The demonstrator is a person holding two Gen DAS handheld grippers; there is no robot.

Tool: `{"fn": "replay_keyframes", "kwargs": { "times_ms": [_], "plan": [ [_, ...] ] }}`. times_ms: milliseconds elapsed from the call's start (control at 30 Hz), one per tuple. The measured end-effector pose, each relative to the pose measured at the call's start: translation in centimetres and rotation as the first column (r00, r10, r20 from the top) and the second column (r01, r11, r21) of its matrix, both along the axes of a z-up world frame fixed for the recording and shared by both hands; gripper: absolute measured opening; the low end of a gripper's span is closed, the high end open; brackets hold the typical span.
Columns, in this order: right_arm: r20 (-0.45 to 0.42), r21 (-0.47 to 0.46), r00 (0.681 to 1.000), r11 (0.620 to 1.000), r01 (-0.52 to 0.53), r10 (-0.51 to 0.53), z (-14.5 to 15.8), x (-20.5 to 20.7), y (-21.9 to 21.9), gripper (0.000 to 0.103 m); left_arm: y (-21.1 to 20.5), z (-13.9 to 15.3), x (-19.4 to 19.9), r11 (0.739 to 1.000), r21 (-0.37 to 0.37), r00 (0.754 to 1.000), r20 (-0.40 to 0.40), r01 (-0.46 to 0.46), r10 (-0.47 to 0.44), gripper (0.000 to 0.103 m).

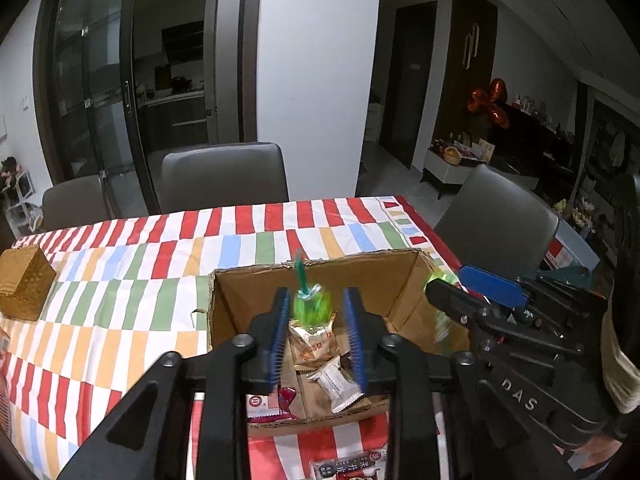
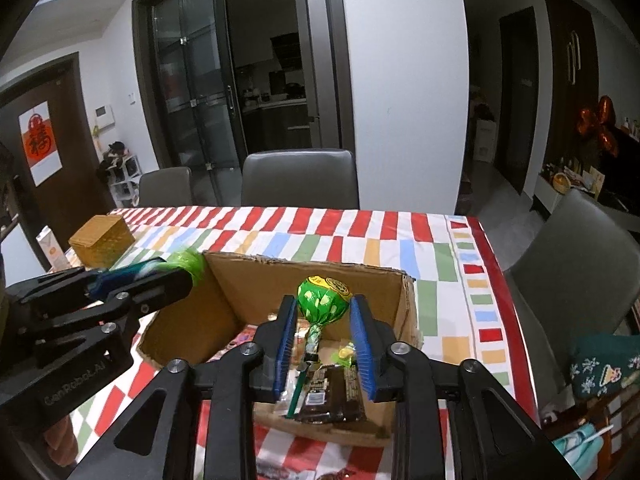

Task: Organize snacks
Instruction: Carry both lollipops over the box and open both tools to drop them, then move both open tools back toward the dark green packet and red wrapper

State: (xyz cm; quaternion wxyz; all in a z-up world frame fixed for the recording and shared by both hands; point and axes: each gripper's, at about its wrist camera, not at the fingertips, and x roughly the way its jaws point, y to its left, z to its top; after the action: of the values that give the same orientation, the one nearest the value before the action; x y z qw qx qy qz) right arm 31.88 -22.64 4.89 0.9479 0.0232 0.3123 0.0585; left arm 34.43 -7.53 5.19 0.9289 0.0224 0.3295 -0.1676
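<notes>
Centrally, the left tongs (image 1: 316,294) stand slightly parted, with a blurred green lollipop (image 1: 312,306) between the blue pads (image 1: 280,332). A gap shows on each side, so the pads do not grip it. The right tongs (image 2: 324,300) are likewise a little open. A second green lollipop (image 2: 322,304) sits between the tips, its head just beside both pads and its stick slanting down toward the camera. Directly below and ahead of both tongs lies an open cardboard box (image 1: 380,280). Under the left tongs it holds wrapped snack packets (image 1: 332,384), and under the right tongs a dark packet (image 2: 332,396). The box rests on a table (image 1: 120,280) covered with a striped cloth. Far to the left of the left tongs stands a woven box (image 1: 24,284). Beyond the table's far edge are grey chairs (image 1: 224,176).
</notes>
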Motion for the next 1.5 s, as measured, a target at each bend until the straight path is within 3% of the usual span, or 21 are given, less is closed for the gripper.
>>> {"fn": "replay_keyframes", "kwargs": {
  "times_ms": [100, 633, 867, 1233, 1500],
  "plan": [
    [0.011, -0.002, 1.000, 1.000, 0.003, -0.003, -0.1, -0.3, 0.0, 0.041, 0.3, -0.3, -0.4, 1.000, 0.013, 1.000, 0.001, -0.014, 0.014, 0.037],
    [0.028, -0.047, 0.996, 0.995, -0.086, 0.087, -1.4, -7.8, 1.6, 0.041, 1.6, -3.0, -8.3, 1.000, 0.022, 0.999, -0.046, -0.016, 0.017, 0.044],
    [0.008, -0.048, 0.992, 0.991, -0.124, 0.124, -2.7, -10.7, 1.9, 0.041, 1.4, -5.0, -11.5, 1.000, 0.019, 0.995, -0.102, -0.010, 0.012, 0.045],
    [-0.087, -0.087, 0.976, 0.974, -0.208, 0.201, -6.1, -13.0, 3.0, 0.041, 1.3, -9.6, -14.1, 0.999, 0.038, 0.974, -0.226, -0.018, 0.026, 0.045],
    [-0.183, -0.084, 0.955, 0.965, -0.249, 0.231, -9.5, -12.9, 3.2, 0.041, 0.7, -14.1, -14.6, 0.998, 0.068, 0.944, -0.328, -0.009, 0.031, 0.045]
  ]
}}
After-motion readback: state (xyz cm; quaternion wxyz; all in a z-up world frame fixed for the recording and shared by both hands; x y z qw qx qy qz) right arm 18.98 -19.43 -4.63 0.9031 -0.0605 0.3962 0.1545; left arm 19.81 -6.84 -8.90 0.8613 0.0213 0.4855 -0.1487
